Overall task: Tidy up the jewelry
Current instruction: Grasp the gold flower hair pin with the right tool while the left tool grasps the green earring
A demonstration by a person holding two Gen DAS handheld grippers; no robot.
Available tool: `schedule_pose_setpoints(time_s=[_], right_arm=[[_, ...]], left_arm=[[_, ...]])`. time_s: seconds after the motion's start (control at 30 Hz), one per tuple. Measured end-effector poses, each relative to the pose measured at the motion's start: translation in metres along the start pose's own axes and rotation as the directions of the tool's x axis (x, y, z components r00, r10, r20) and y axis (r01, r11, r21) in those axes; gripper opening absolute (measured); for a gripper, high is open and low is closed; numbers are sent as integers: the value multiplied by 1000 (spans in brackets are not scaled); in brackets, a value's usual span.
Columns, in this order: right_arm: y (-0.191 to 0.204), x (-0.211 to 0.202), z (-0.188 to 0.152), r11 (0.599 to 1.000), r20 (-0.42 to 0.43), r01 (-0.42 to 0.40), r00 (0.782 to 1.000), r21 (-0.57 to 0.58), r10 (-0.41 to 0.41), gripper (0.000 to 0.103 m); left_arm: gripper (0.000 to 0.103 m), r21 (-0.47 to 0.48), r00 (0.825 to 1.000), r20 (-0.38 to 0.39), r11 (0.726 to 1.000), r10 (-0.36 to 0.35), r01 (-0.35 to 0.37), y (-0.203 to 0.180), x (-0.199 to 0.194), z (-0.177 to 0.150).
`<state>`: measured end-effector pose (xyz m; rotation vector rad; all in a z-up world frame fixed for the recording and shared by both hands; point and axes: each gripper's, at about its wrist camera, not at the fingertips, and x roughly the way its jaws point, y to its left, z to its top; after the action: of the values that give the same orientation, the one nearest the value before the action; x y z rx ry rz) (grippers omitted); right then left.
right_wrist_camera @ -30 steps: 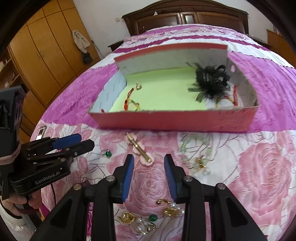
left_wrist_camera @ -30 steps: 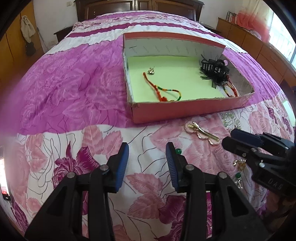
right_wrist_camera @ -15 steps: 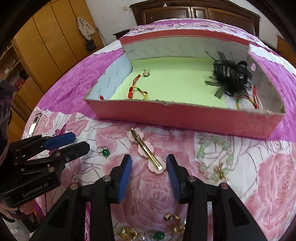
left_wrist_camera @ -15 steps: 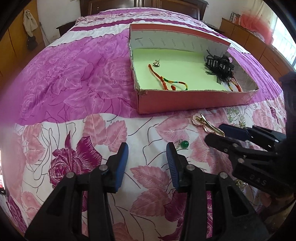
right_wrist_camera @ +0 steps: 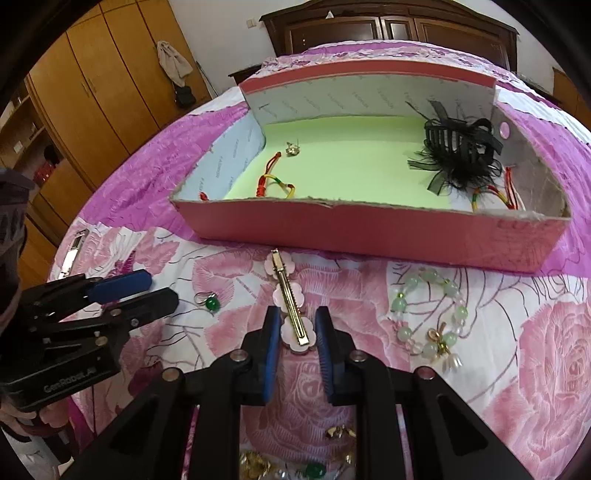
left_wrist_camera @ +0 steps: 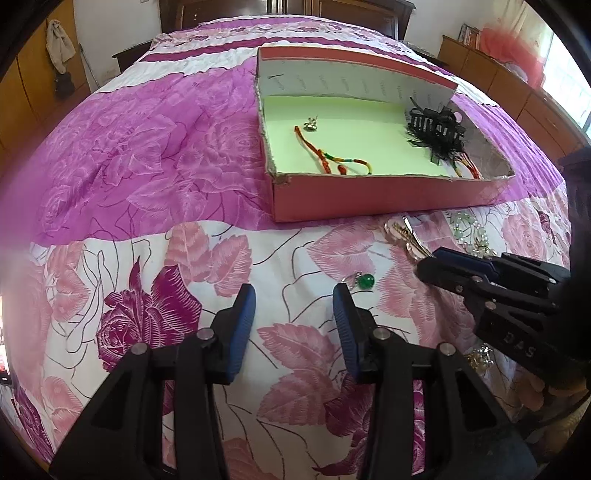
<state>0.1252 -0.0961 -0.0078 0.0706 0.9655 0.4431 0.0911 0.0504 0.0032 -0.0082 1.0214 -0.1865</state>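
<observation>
A pink box (right_wrist_camera: pixel 369 232) with a green floor sits on the bed; it also shows in the left wrist view (left_wrist_camera: pixel 369 199). Inside lie a black hair claw (right_wrist_camera: pixel 458 147), a red braided cord (right_wrist_camera: pixel 273 182) and a small earring (right_wrist_camera: pixel 293 148). A gold clip on pink flowers (right_wrist_camera: pixel 291 302) lies before the box. My right gripper (right_wrist_camera: pixel 295 332) is open, its pads on either side of the clip's near end. My left gripper (left_wrist_camera: pixel 293 314) is open and empty, close to a green bead earring (left_wrist_camera: pixel 364 281).
A green bead bracelet (right_wrist_camera: pixel 428 306) lies right of the clip. Several gold and green pieces (right_wrist_camera: pixel 295 465) lie under the right gripper. Wooden wardrobes (right_wrist_camera: pixel 92 92) stand left of the bed, a dark headboard (right_wrist_camera: pixel 388 29) behind it.
My right gripper has moved forward and down until its pads flank the gold clip, and the jaws have narrowed. My left gripper has drawn closer to the green bead earring.
</observation>
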Motion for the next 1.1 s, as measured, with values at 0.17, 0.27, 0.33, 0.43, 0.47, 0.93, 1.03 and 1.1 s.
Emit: schedule_pose_setpoints(time_s=[0.17,0.27,0.33,0.43,0.47,0.93,1.03,1.1], right_arm=[[-5,-21,-8,999,30,-30,999,14,29,21],[-11,-33,-13,999,48,-41,998,31,40,21],[-15,-41,-16,998,60,-48,997,47,46,21],[-21,-51,-21,995,79,-59,995,77,53,21],[-24,-54,-22,994,86,-63,995,88,55,21],[-45,-78,-33,984,145,-85,987,154,63,21],[-48,-79,-34,983,153,-89,986,162,64,21],[-49,-81,-34,982,159,-90,985,167,63,21]], left_arm=[[36,13,1000,5,1000,-11,11,-6,-1,1],[36,19,1000,5,1000,-17,17,-11,1,1],[36,25,1000,3,999,-24,24,-14,2,1],[36,37,999,1,999,-32,32,-20,4,1],[36,41,999,0,999,-35,35,-22,5,1],[6,130,999,36,991,11,-15,-43,19,1],[2,123,999,40,992,0,-5,-42,15,2],[2,116,999,49,993,-8,2,-41,10,2]])
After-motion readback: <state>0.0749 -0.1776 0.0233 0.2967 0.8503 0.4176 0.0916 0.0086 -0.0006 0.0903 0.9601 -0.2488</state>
